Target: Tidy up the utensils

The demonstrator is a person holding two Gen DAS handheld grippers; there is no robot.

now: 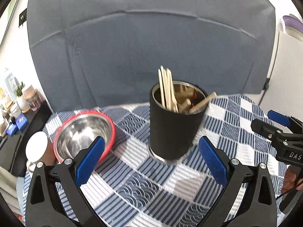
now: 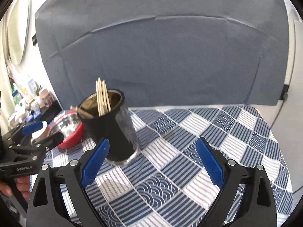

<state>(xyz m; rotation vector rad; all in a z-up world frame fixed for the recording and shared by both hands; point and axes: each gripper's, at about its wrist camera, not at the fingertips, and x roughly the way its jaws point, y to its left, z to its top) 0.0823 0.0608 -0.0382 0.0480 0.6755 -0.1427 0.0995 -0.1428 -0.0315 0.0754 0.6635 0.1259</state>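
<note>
Checked counter, grey backdrop far. Black holder stands mid-counter, chopsticks and other utensils already inside; red-rimmed steel bowl to its left. My left gripper fingers apart, empty. Right gripper fingers wide, nothing between. Sorting looks nearly done; next I'd judge a check for strays.

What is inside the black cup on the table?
Inside the black cup stand pale wooden chopsticks, and flat wooden handles lean on its rim. The cup wall hides their lower ends.
</note>
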